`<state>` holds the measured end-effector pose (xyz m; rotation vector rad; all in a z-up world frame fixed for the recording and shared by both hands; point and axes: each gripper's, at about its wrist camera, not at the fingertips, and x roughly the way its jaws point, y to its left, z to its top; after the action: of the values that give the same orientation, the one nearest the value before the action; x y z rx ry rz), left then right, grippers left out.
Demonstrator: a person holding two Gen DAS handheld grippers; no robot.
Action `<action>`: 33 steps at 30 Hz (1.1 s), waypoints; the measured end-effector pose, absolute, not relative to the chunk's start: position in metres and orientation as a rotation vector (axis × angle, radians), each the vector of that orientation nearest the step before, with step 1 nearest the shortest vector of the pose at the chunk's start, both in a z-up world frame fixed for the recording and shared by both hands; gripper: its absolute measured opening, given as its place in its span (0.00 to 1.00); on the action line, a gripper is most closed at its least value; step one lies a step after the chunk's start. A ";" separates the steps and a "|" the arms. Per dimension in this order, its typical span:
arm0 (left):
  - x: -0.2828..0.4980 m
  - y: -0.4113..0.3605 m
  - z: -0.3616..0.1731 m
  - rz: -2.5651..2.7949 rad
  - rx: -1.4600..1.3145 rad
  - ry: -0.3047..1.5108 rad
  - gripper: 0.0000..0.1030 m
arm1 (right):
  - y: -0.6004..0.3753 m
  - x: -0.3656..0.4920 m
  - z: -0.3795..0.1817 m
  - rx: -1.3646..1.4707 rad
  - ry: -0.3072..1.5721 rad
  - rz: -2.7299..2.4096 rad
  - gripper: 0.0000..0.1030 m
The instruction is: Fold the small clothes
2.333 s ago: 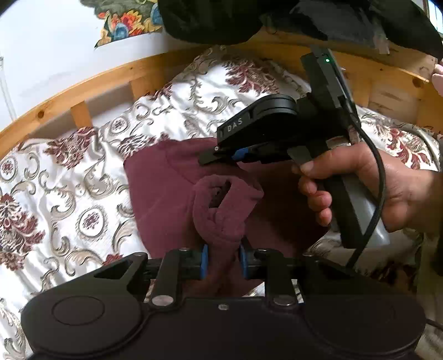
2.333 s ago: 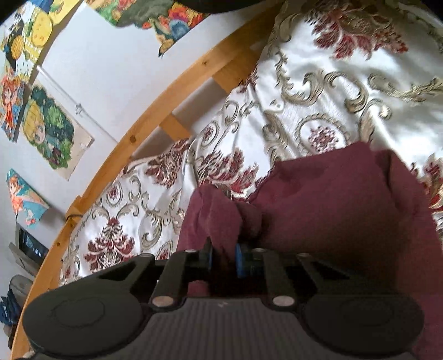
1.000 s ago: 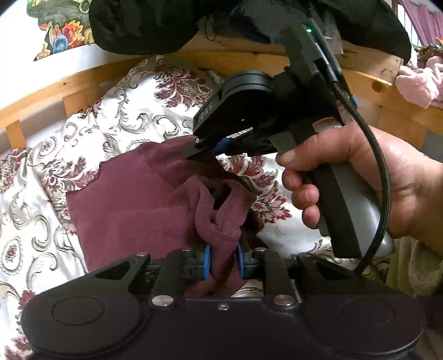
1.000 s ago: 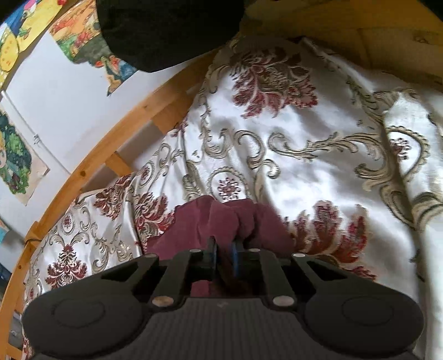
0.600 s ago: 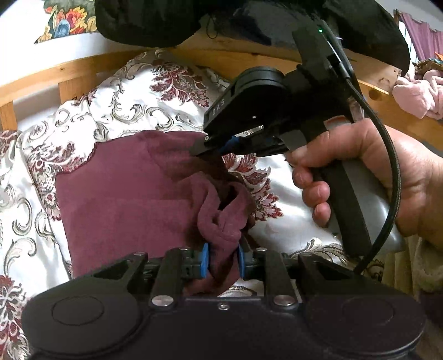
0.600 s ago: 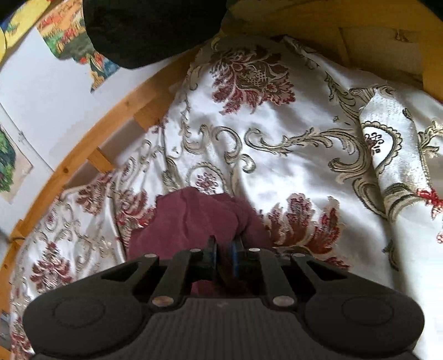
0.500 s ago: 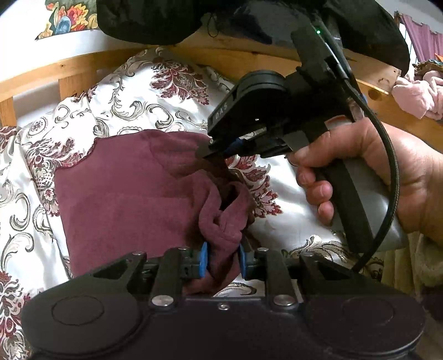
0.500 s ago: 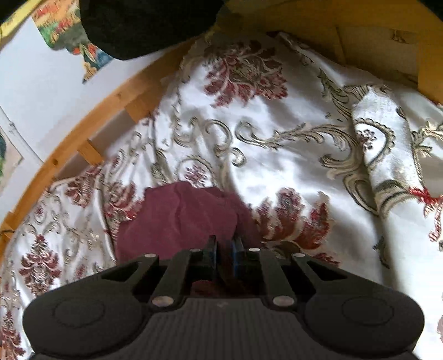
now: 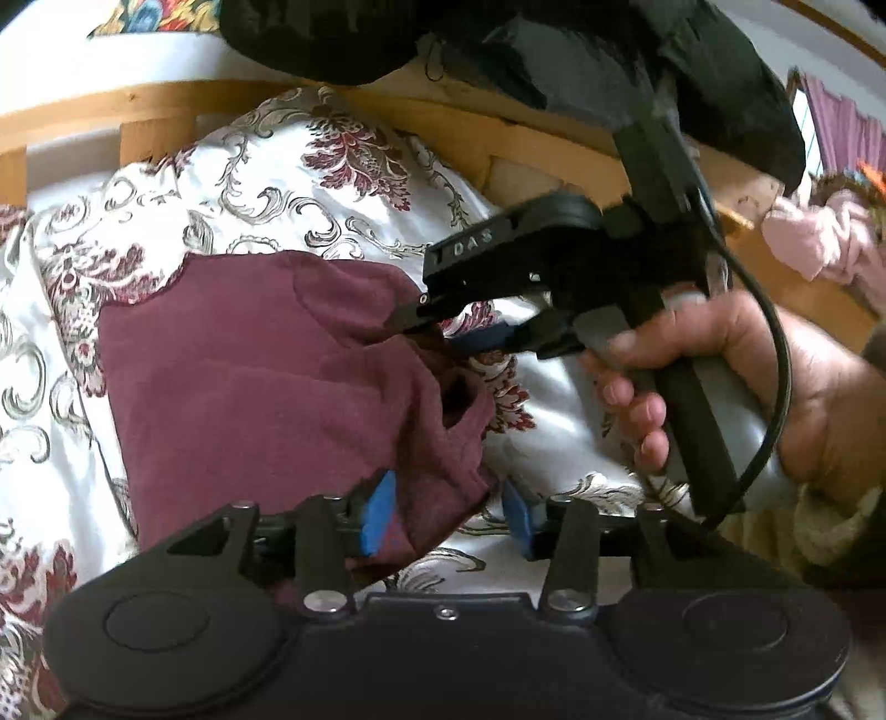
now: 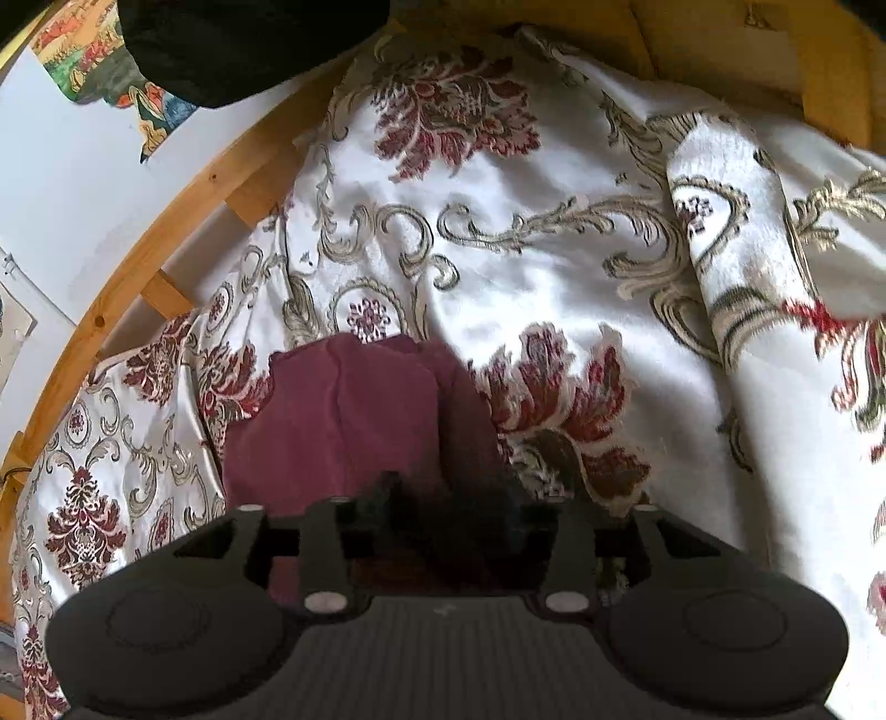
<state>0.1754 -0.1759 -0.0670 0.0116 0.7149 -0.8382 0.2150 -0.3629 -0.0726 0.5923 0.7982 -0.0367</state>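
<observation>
Maroon garment (image 9: 249, 376) lies spread on the floral bedspread (image 9: 266, 166), its flat body filling the 9 o'clock half of my left wrist view and its bunched edge trailing down toward 6 o'clock. I judge this as the release at the end of one fold: the cloth has been laid over onto itself and I am letting go.

My left gripper (image 9: 448, 512) has just been opening. Its blue pads (image 9: 376, 509) now stand apart at a middling width; the gathered edge of the garment sits between them, against the left pad and clear of the right one, so nothing is pinched. My right gripper (image 9: 437, 332), seen at 2 o'clock in the left wrist view with my hand (image 9: 720, 387) on its handle, has just been opening too: its fingers are parted over the garment's far corner. In the right wrist view that gripper (image 10: 448, 498) is dark and blurred, with cloth lying slack between the fingers and not clamped.

The wooden bed frame (image 9: 83, 111) curves along 11 to 1 o'clock, with dark clothing (image 9: 498, 39) draped over it.

Next, I judge, both tools should draw back clear without dragging the edge, since the lumpy fold near 5 o'clock looks loose. Then the bunched part wants flattening before I take fresh corners for another fold.
</observation>
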 end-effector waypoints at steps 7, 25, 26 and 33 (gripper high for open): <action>0.173 -0.142 -0.047 -0.820 -0.149 0.672 0.90 | -0.346 0.208 -0.072 0.471 0.848 -0.033 0.86; 0.217 -0.098 -0.073 -0.475 -0.317 0.818 0.99 | -0.341 0.190 -0.079 0.456 0.900 -0.078 1.00; 0.219 -0.100 -0.076 -0.469 -0.316 0.836 0.99 | -0.343 0.190 -0.077 0.476 0.883 -0.078 1.00; 0.224 -0.101 -0.104 -0.430 -0.324 0.964 0.99 | -0.357 0.191 -0.081 0.599 0.870 -0.110 1.00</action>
<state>0.2236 -0.1009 -0.1041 -0.3235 0.9635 -0.4301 0.1908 -0.3570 -0.0809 0.5986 0.8704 -0.1104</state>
